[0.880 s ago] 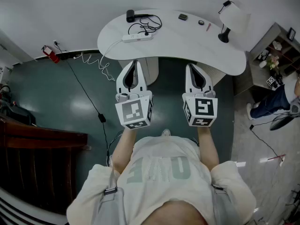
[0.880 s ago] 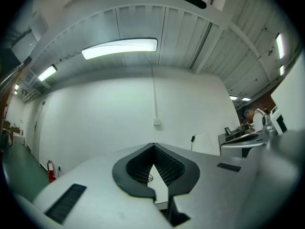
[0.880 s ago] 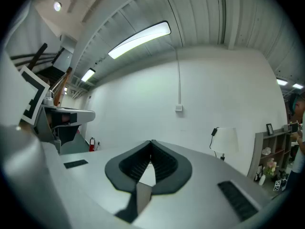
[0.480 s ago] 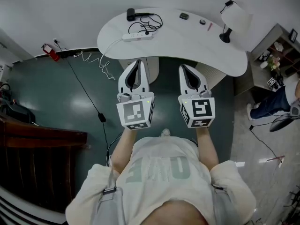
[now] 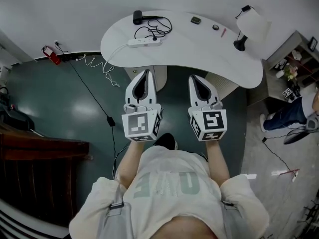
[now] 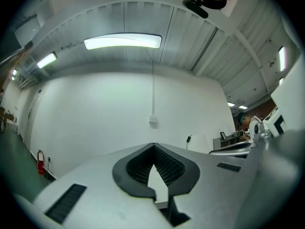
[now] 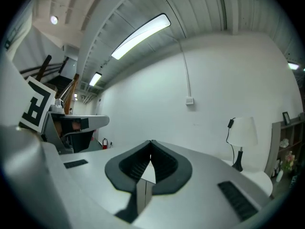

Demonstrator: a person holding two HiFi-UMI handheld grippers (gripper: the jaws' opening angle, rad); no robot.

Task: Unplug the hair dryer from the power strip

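Both grippers clenched, nothing held: left gripper (image 5: 145,73) and right gripper (image 5: 192,78) sit side by side just short of the white table's (image 5: 209,54) near edge. Hair dryer (image 5: 139,17) lies at the table's far-left end. Its black cord loops down to the power strip (image 5: 144,42) just beside it. Both are well apart from the grippers.

dim head view, bright ceiling strip lights (image 6: 123,42), fisheye edges

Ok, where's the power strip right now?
In the head view the power strip lies on the left part of the white table, just below the black hair dryer, beside its looped cord.
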